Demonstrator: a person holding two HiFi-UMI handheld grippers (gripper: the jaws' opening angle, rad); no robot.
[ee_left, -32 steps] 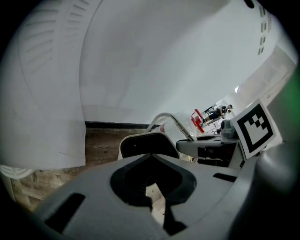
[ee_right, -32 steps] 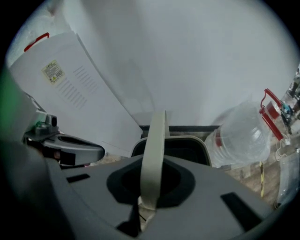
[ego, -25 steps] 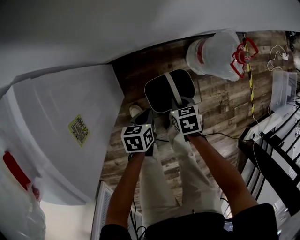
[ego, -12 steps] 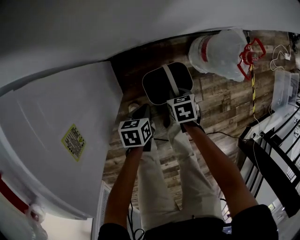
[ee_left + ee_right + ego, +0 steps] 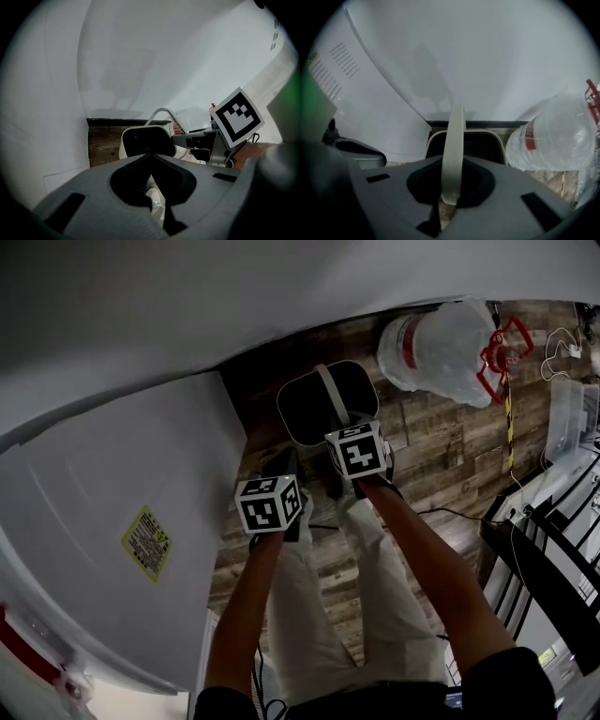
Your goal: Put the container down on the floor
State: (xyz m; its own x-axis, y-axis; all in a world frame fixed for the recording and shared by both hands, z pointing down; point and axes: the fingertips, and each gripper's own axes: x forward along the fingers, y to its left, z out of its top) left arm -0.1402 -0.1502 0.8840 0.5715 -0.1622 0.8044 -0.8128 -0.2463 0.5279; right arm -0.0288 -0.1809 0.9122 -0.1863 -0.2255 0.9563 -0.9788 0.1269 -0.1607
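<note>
While the right claw [image 5: 449, 199] grips the container's [image 5: 314, 413] handle [image 5: 453, 145] between a white appliance [image 5: 112, 521] and 1 water jug [image 5: 441, 348], the left claw [image 5: 150, 159] is closed, empty.

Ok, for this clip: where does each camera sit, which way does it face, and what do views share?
Head view: on the person's head, facing steeply down at the container and wood floor; forearms and legs show.
Right gripper view: on the right gripper, facing the wall; jaws shut on the container's handle.
Left gripper view: on the left gripper, jaws shut and empty, facing the container and right gripper.
Shared: all three show the container; head and right gripper views share the water jug.
</note>
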